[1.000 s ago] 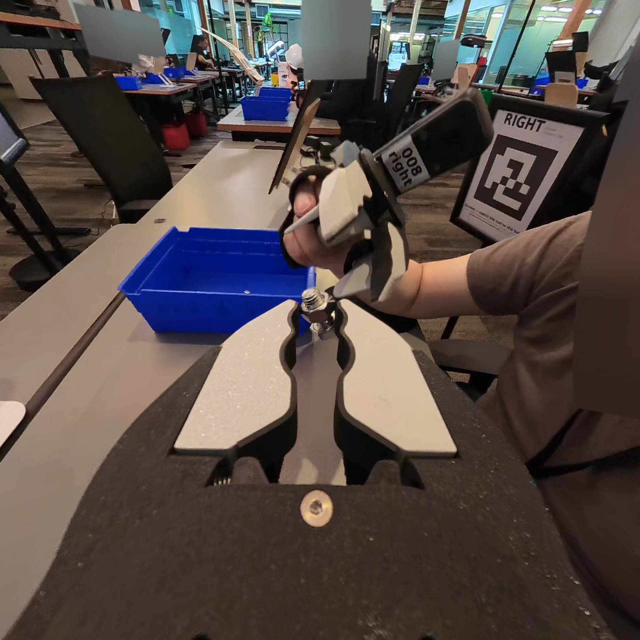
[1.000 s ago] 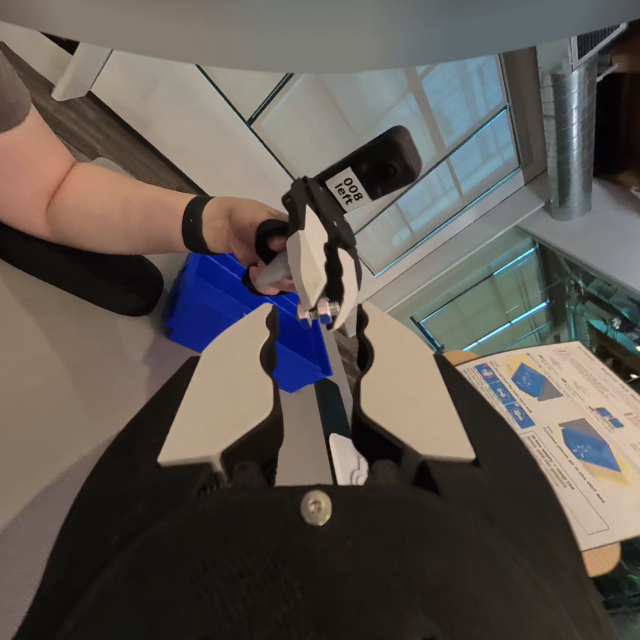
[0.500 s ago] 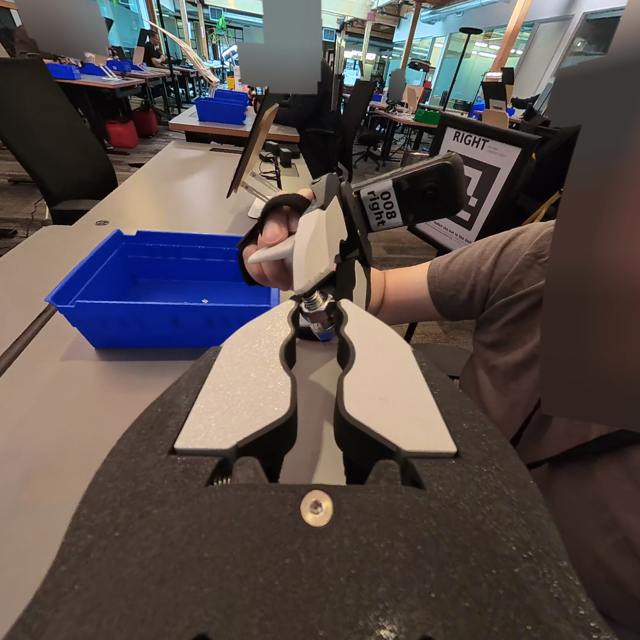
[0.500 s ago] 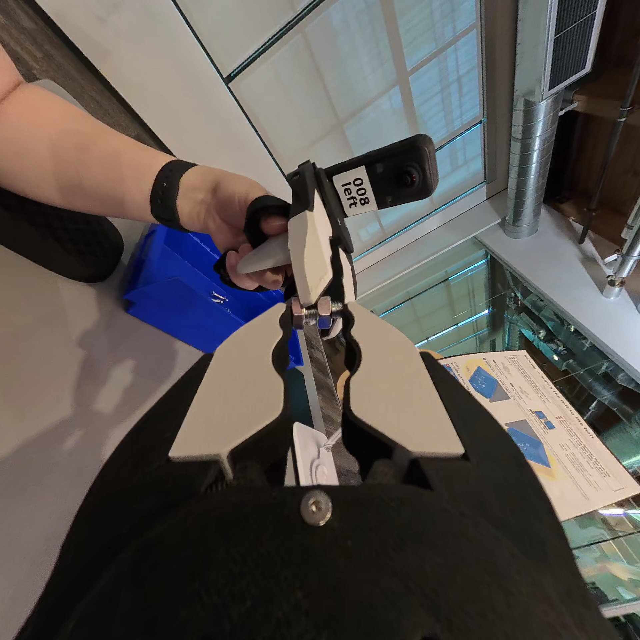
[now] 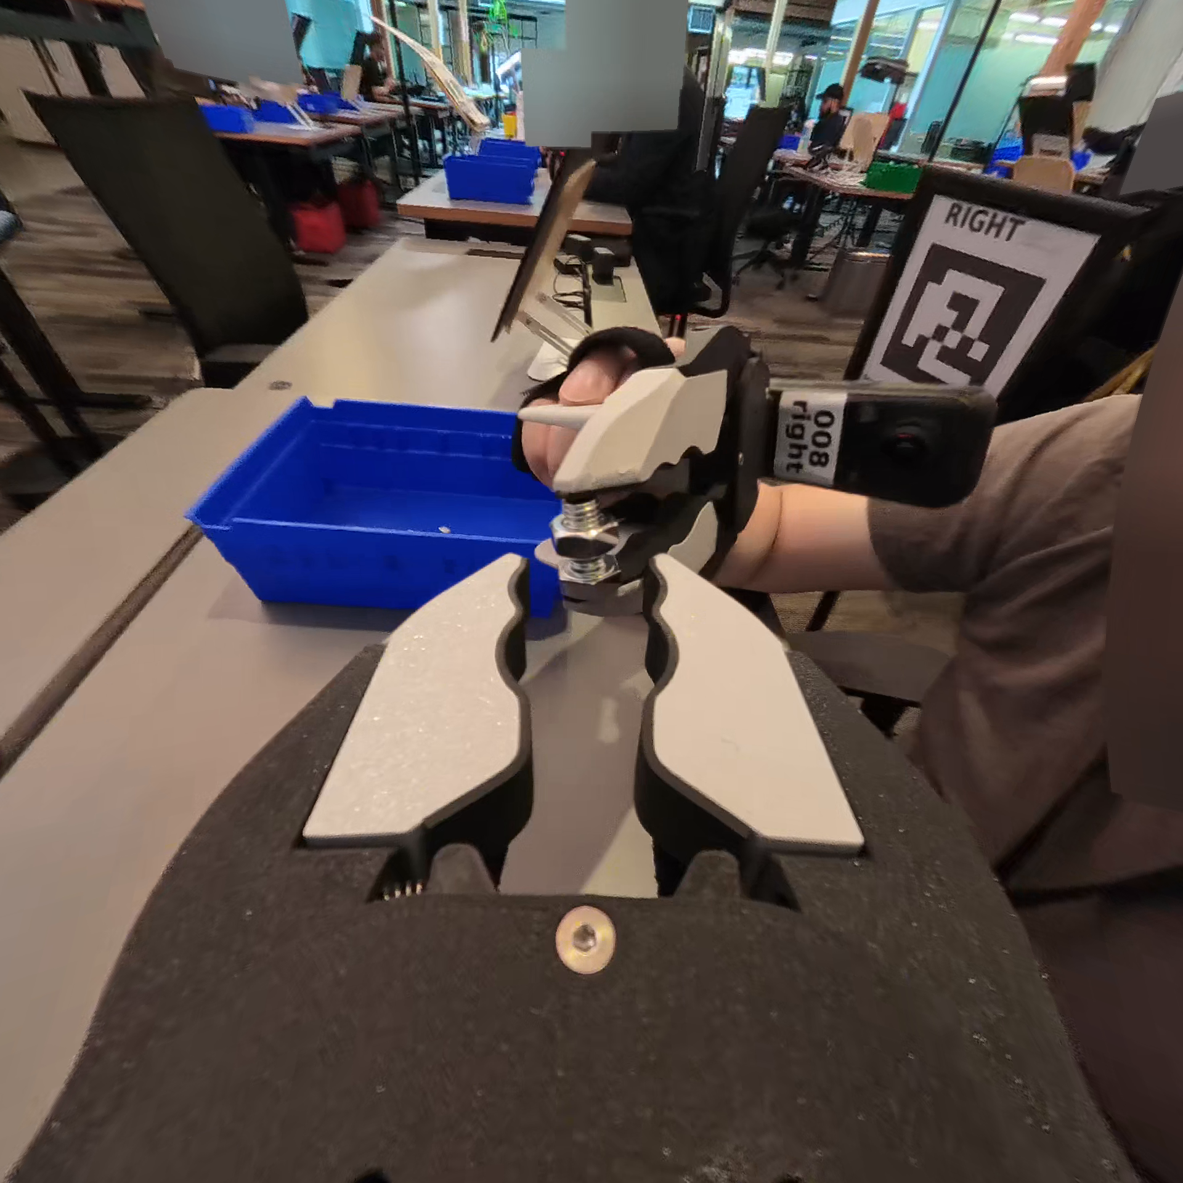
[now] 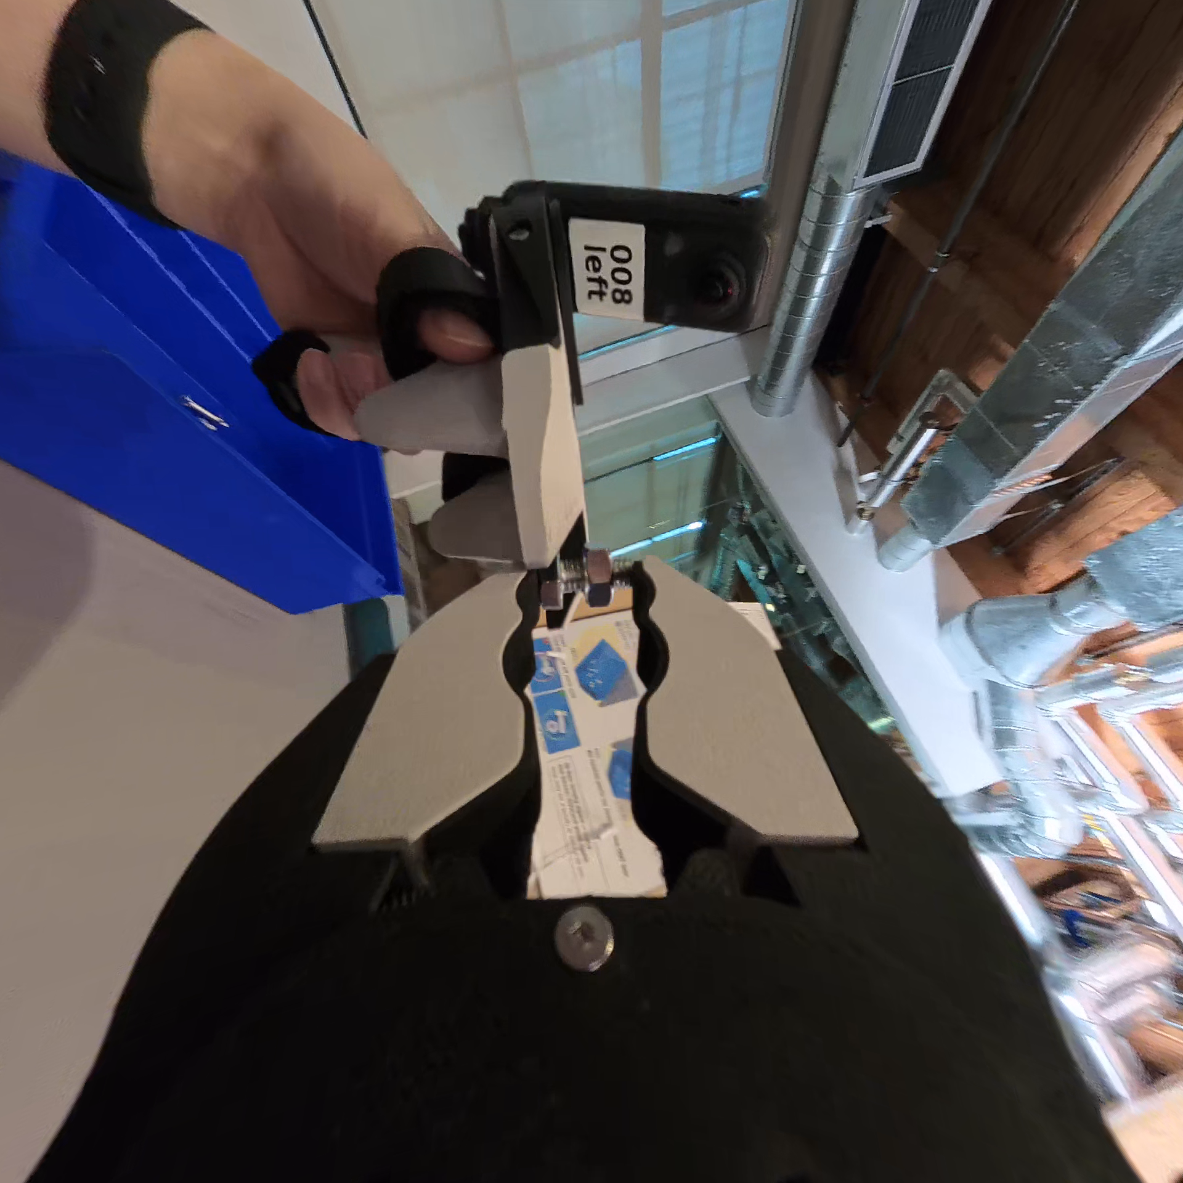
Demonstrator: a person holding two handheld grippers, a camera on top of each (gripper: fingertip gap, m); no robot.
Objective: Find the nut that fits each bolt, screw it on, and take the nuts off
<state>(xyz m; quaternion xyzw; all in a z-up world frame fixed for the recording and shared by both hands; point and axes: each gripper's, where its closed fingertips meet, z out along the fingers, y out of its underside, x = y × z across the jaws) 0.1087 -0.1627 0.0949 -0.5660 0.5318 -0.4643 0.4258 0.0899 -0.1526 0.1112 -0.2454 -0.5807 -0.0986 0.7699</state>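
A silver bolt [image 5: 579, 512] with a hex nut [image 5: 586, 536] on its thread stands upright in the air above the grey table [image 5: 128, 672]. My right gripper [image 5: 576, 541] lies sideways and is shut on the bolt end to end, one finger on the thread tip and one under the head. In the right wrist view the bolt [image 6: 563, 579] and nut [image 6: 598, 576] span my right gripper's [image 6: 586, 573] tips. My left gripper [image 5: 586, 566] is open, its fingertips on either side of the bolt head without touching it. It shows edge-on in the right wrist view [image 6: 563, 557].
A blue bin [image 5: 384, 566] stands on the table just behind the grippers, with one small metal piece [image 5: 443, 529] inside. A framed marker sign [image 5: 960, 301] stands at the right. A printed instruction sheet [image 6: 576, 736] lies beyond the bin. The person's arm [image 5: 832, 544] reaches in from the right. My left and right fingertips are right by each other.
My left gripper, shut on the bolt before, has opened. My right gripper has come in, turned sideways and closed on the bolt's ends.
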